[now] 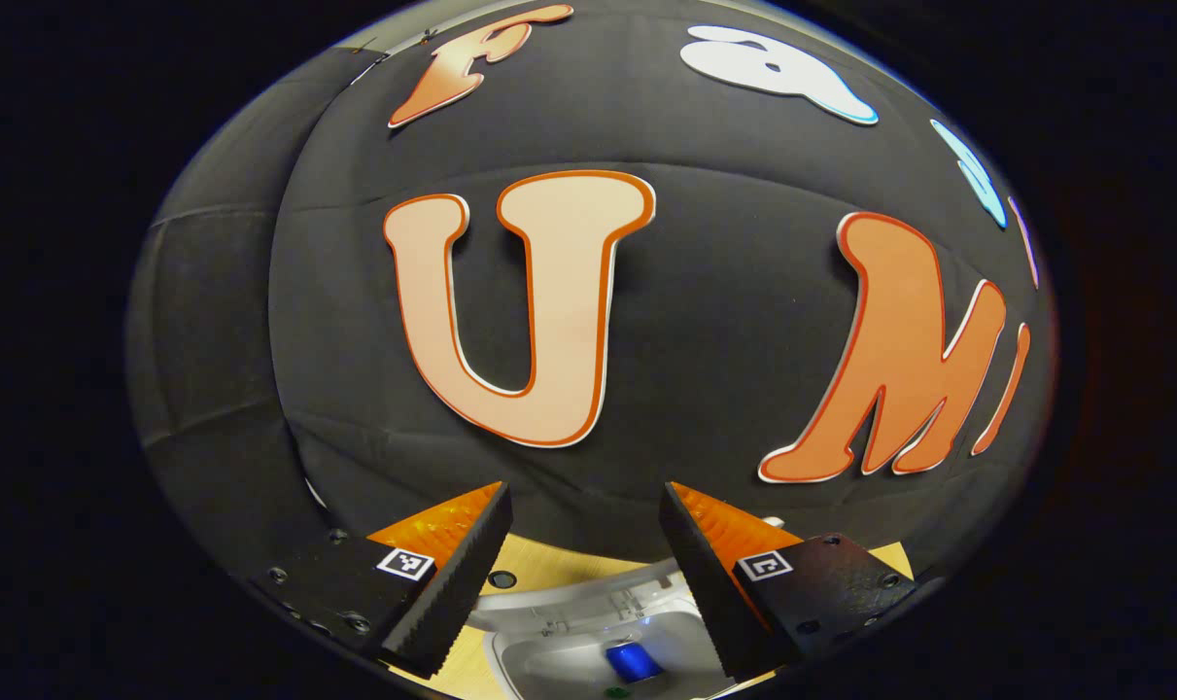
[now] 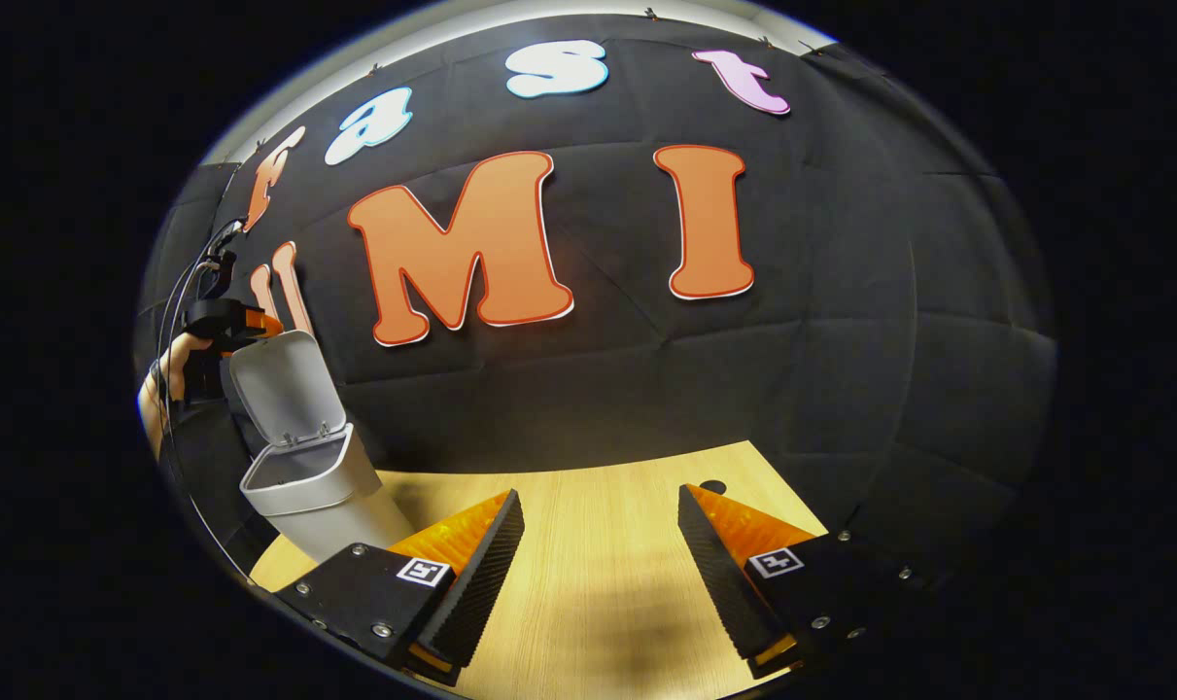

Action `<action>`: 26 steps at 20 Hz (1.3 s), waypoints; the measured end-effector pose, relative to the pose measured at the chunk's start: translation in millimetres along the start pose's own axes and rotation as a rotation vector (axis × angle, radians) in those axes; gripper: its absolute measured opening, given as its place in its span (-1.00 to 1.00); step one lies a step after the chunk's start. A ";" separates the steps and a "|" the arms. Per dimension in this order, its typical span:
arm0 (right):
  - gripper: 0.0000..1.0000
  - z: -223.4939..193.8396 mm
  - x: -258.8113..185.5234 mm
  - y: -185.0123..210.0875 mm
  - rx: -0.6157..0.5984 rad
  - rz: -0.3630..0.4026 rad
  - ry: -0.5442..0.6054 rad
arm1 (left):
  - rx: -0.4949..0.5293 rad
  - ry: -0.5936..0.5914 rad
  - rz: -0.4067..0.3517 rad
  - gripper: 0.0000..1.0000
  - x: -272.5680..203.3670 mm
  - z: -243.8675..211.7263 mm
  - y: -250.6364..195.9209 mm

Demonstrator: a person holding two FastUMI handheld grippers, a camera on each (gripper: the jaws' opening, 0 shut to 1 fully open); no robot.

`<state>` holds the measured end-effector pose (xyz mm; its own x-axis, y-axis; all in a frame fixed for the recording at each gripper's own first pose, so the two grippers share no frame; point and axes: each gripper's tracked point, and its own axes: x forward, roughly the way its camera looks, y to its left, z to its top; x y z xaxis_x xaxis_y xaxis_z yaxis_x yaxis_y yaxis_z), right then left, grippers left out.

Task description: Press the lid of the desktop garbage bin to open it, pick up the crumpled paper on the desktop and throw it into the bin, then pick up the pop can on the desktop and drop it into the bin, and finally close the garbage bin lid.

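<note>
In the left gripper view, my left gripper (image 1: 586,515) is open, high over the white garbage bin (image 1: 588,647). The bin's lid (image 1: 573,590) stands raised, and a blue pop can (image 1: 633,661) lies inside. The right gripper view has the same bin (image 2: 311,486) at far left on the wooden table, its lid (image 2: 282,389) tilted up and back. A hand (image 2: 160,384) holds the left gripper (image 2: 226,326) just behind the lid's top edge. My right gripper (image 2: 598,515) is open over bare table, well to the right of the bin, with nothing between its fingers.
The light wooden table (image 2: 598,583) runs back to the black cloth wall. A small dark round hole (image 2: 712,486) sits near the table's far edge, and another hole (image 1: 501,579) lies close by the bin.
</note>
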<state>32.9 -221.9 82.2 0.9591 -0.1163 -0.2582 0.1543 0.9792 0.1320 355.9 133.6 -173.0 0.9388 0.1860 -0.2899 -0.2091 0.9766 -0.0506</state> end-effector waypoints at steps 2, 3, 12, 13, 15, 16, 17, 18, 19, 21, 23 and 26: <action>0.92 1.8 0.7 5.7 -0.003 0.017 -0.001 | -0.029 0.002 -0.040 0.93 -16.1 -15.3 -12.0; 0.92 1.5 1.3 8.1 -0.005 0.028 0.000 | -0.024 0.041 -0.038 0.92 -21.6 -37.5 -14.2; 0.92 -1.2 -3.8 4.6 -0.020 0.087 0.023 | 0.315 0.075 0.104 0.97 -64.4 -175.6 -22.3; 0.92 -1.7 -4.6 2.7 -0.016 0.089 0.027 | 0.367 0.029 0.132 0.92 -66.7 -171.6 -22.5; 0.92 -3.6 -5.5 -1.8 -0.004 0.090 0.031 | 0.423 -0.012 0.179 0.99 -71.3 -172.7 -23.8; 0.92 -4.5 -5.6 -4.1 0.001 0.088 0.032 | 0.420 -0.034 0.178 0.91 -70.0 -171.4 -26.1; 0.92 -5.7 -6.2 -6.9 0.005 0.084 0.032 | 0.387 -0.038 0.176 0.86 -67.9 -173.6 -21.2; 0.92 -6.5 -5.7 -8.7 0.008 0.082 0.035 | 0.324 -0.047 0.168 0.84 -68.3 -177.6 -18.4; 0.92 -8.9 -5.1 -9.5 0.010 0.083 0.039 | 0.262 -0.052 0.151 0.85 -65.9 -181.3 -17.1; 0.92 -11.7 -3.4 -8.0 0.005 0.086 0.050 | 0.221 -0.082 0.130 0.87 -63.5 -179.7 -16.3; 0.91 -11.0 -0.4 -2.5 0.008 0.096 0.052 | 0.274 -0.086 0.138 0.86 -66.5 -173.5 -17.6; 0.91 -6.1 0.7 9.0 0.004 0.110 0.037 | 0.311 -0.057 0.107 0.84 -68.7 -170.2 -26.2</action>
<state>33.5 -212.1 77.4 0.9607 -0.0022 -0.2775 0.0499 0.9850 0.1652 250.3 76.8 -314.5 0.9318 0.2861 -0.2232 -0.2216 0.9358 0.2743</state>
